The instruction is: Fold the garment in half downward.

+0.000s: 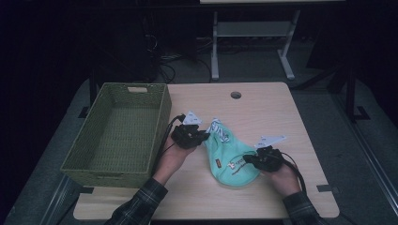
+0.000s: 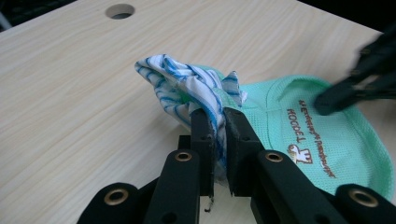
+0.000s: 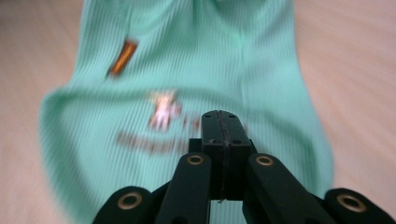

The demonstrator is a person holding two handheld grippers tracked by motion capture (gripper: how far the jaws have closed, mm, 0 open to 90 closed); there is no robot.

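A mint-green mesh garment (image 1: 230,157) with brown print and an orange tag lies flat on the wooden table (image 1: 267,112). Its far end bunches into blue-and-white striped fabric (image 2: 180,84). My left gripper (image 2: 219,125) is shut on that striped fabric, which runs between its jaws. In the high view this left gripper (image 1: 204,137) sits at the garment's upper left. My right gripper (image 3: 223,122) has its jaws pressed together over the printed part of the garment (image 3: 187,56). In the high view the right gripper (image 1: 247,159) is at the garment's right side, its tip on or just above the cloth.
A green wicker basket (image 1: 109,178) with nothing in it stands at the table's left edge, close beside the left hand. A round cable hole (image 1: 235,95) is at the table's far side. Bare tabletop lies behind and to the right of the garment.
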